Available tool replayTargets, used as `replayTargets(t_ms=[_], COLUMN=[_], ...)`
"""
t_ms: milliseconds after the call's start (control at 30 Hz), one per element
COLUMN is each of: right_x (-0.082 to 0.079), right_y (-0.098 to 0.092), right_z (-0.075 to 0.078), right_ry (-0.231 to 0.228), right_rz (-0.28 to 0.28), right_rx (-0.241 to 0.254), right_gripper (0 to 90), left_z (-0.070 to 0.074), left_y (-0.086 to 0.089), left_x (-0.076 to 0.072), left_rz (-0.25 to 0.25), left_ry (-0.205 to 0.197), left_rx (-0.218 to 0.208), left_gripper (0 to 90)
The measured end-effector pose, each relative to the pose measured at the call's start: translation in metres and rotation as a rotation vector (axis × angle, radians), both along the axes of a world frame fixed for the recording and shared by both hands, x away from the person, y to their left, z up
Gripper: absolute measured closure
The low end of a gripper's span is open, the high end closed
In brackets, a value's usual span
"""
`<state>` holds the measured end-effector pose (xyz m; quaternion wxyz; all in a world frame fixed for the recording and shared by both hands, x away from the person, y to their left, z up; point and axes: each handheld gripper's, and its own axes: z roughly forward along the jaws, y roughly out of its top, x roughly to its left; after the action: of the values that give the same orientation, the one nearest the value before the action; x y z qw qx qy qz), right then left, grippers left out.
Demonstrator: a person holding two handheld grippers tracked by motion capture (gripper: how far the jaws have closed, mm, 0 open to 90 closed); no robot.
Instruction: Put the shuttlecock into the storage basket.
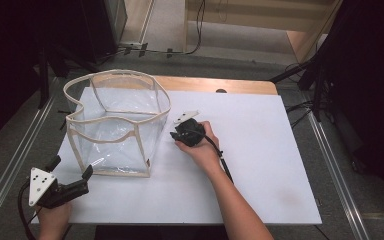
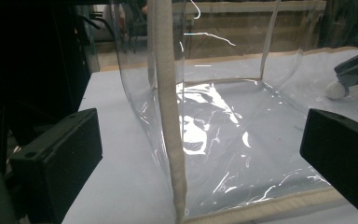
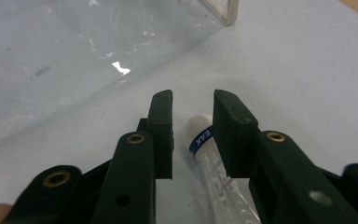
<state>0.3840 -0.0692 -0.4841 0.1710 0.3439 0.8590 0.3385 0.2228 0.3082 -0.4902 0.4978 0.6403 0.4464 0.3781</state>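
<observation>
Clear plastic bag [image 1: 117,120] stands open while the spread left gripper [image 1: 72,175] waits idle and the right gripper [image 3: 193,114], jaws parted, straddles a shuttlecock [image 3: 205,140] beside it, unclamped

Lab — black curtains [image 1: 10,60], floor cables [image 1: 200,30]

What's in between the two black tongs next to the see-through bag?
A white shuttlecock with a blue band lies between the right tongs, in the right gripper view.
</observation>
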Motion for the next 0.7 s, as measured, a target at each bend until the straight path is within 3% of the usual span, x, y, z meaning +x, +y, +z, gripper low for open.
replayTargets(t_ms=[33, 267, 400, 500, 667, 700], right_x=[0.002, 0.006, 0.003, 0.003, 0.006, 0.007], right_y=[0.001, 0.0, 0.004, 0.008, 0.008, 0.008], right_z=[-0.002, -0.005, -0.006, -0.01, -0.013, -0.015], right_ry=[-0.02, -0.004, -0.037, -0.054, -0.076, -0.082], right_rz=[0.0, -0.022, 0.004, -0.012, -0.022, -0.039], right_rx=[-0.026, -0.052, -0.109, -0.152, -0.178, -0.205], right_gripper=[63.3, 58.6, 54.2, 49.0, 49.2, 49.3], left_z=[0.0, 0.0, 0.0, 0.0, 0.0, 0.0], left_y=[0.0, 0.0, 0.0, 0.0, 0.0, 0.0], left_x=[0.0, 0.0, 0.0, 0.0, 0.0, 0.0], left_rz=[0.0, 0.0, -0.001, -0.001, 0.0, -0.001], left_ry=[0.0, 0.001, 0.001, 0.001, 0.002, 0.002], left_rx=[0.0, 0.0, 0.001, 0.001, 0.0, -0.001], left_gripper=[0.0, 0.0, 0.0, 0.0, 0.0, 0.0])
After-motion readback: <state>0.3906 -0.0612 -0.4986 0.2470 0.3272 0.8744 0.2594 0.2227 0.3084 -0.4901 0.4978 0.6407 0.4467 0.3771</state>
